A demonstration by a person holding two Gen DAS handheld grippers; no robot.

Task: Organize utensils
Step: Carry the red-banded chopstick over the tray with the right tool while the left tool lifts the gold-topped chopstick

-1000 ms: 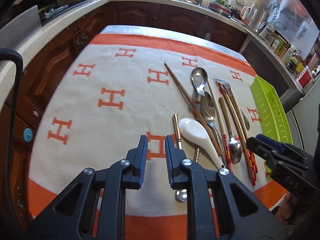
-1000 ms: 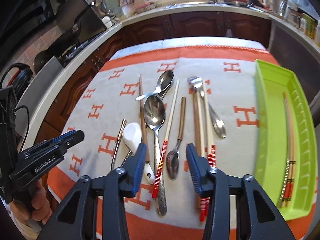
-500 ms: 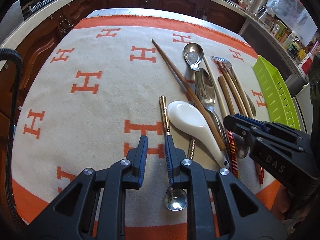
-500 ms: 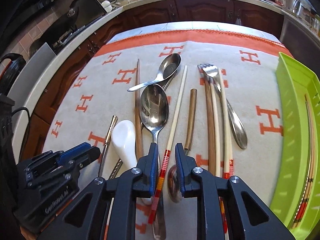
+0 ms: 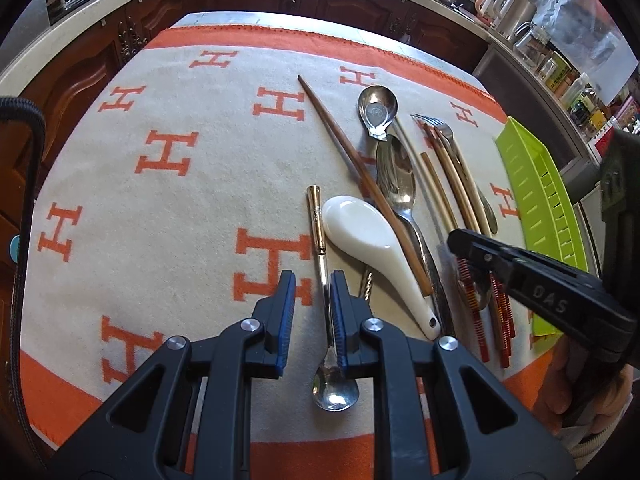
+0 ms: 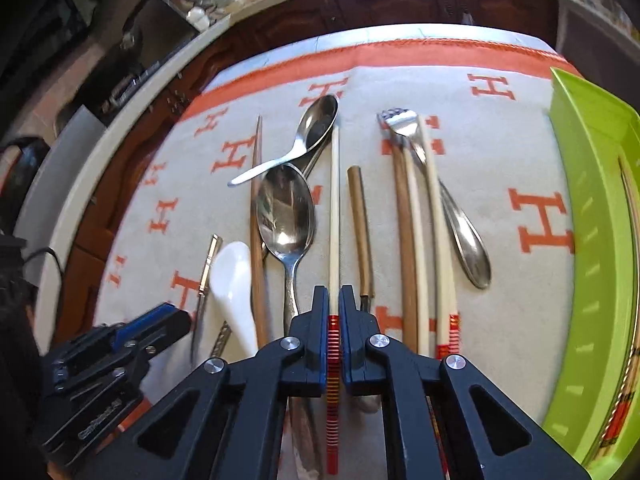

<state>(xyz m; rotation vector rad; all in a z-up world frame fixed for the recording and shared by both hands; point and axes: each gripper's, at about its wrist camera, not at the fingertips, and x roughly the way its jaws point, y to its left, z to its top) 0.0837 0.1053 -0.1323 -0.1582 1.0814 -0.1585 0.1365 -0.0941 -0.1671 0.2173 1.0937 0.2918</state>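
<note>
The orange-and-cream cloth (image 5: 168, 208) is carrying the scattered utensils, with the green tray (image 6: 592, 208) lying along its right edge and already holding chopsticks. The right gripper (image 6: 334, 332) is sitting pinched onto a cream chopstick (image 6: 334, 208) at its red-striped end — the stick's long axis is running straight away from the jaws, parallel to the tray. The left gripper (image 5: 312, 304) is hovering narrowly parted, straddling a gold-handled spoon (image 5: 320, 248) — gripping nothing, by the look of it.

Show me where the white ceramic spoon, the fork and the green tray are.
white ceramic spoon (image 5: 360, 232), left wrist view, bowl.
fork (image 6: 400, 120), right wrist view, tines.
green tray (image 6: 588, 184), right wrist view, inner wall.
</note>
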